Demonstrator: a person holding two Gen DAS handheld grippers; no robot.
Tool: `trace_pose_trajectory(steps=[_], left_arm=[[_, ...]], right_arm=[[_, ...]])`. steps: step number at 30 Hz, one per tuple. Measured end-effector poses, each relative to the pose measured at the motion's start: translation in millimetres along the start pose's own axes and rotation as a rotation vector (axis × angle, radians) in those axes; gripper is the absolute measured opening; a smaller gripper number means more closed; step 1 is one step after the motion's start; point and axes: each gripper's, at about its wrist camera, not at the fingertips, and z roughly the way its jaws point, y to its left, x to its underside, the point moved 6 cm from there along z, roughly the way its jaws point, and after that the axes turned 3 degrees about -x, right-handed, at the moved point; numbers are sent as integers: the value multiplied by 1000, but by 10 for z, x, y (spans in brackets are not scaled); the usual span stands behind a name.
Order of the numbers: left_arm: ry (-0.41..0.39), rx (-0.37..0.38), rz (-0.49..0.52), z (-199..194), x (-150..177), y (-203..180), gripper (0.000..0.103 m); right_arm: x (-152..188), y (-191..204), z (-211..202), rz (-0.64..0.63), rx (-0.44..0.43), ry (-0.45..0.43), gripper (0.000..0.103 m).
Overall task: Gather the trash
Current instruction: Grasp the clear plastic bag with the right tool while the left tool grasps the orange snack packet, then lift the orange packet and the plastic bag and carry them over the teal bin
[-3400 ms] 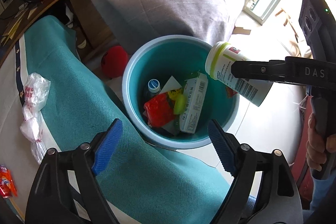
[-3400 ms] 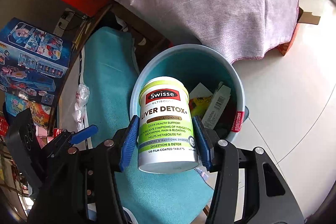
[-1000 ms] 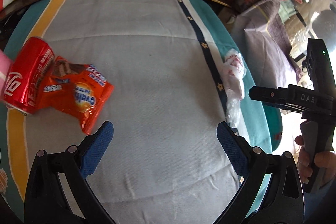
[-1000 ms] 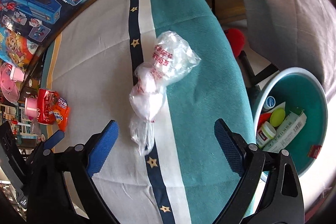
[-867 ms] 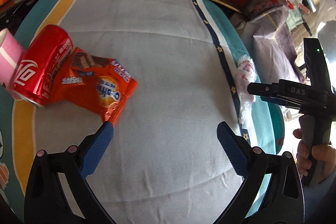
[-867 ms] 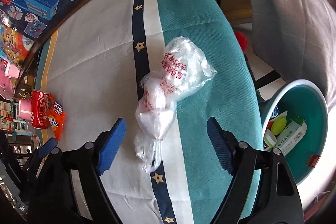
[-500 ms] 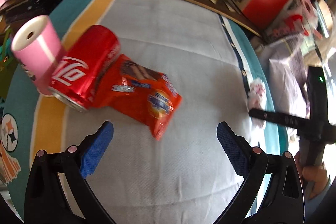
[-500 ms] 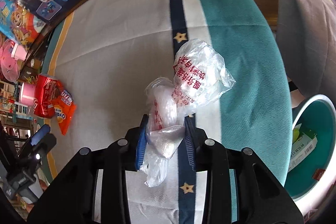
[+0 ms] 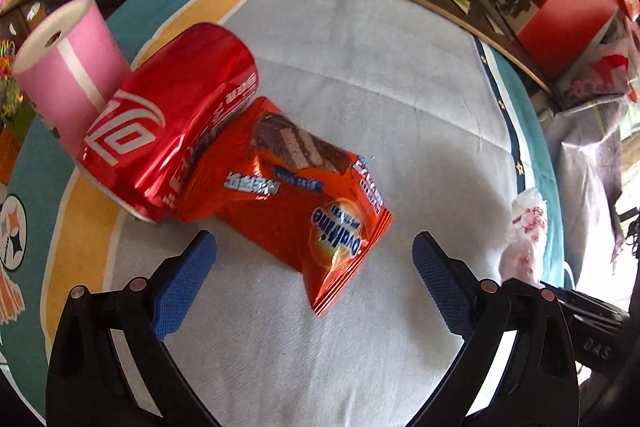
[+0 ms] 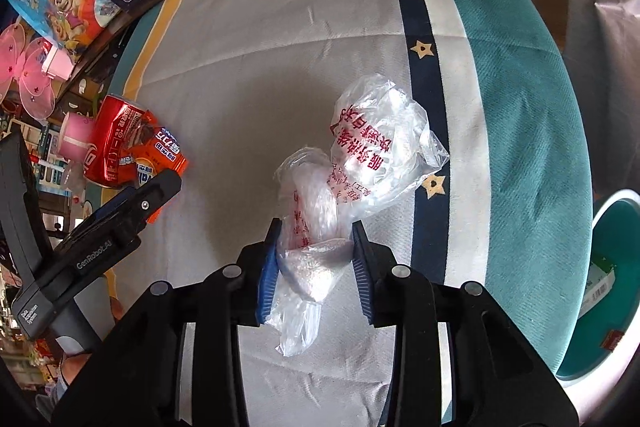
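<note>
My right hand-held gripper (image 10: 314, 255) pinches the plastic bag (image 10: 360, 163); my left hand-held gripper (image 9: 314, 283) hangs spread above the snack wrapper (image 9: 296, 195), left of the bag.

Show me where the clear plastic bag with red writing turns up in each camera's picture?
Left wrist view: plastic bag sits at the far right edge, on the bedcover.
Right wrist view: centre, pinched between the right gripper.
Shared landmark: the red cola can beside the orange snack packet.
</note>
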Motion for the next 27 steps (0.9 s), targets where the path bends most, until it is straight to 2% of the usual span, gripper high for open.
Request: trace_pose_trajectory(steps=[2,4,5,6,7,11,20,27], left_arm=[[-11,-34,-6,23,-21,-13,94],[-35,-79,-3,17,-39,-22,77],[-43,-83,0,8,-40,-29,72],[-50,-91,4,-2,-41,-27,61],[-55,-89,8,-10,-40,-27,51],[-57,-42,23,-55,-8,-49,34],[-22,68,142,-229,275,-330,30],[-58,97,240,-473,451,-655,30]], right_arm=[[-3,-18,5,3,-1,-2,32],[19,-57,6,9,-6,-2,32],[29,-70,10,12,-7,-1,32],[36,-82,15,15,-10,1,32],[47,-95,19,18,-12,2,32],[80,-109,27,26,-21,2,32],[250,-207,-161,62,-46,-36,32],[433,-420,-515,121,-60,-107,32]])
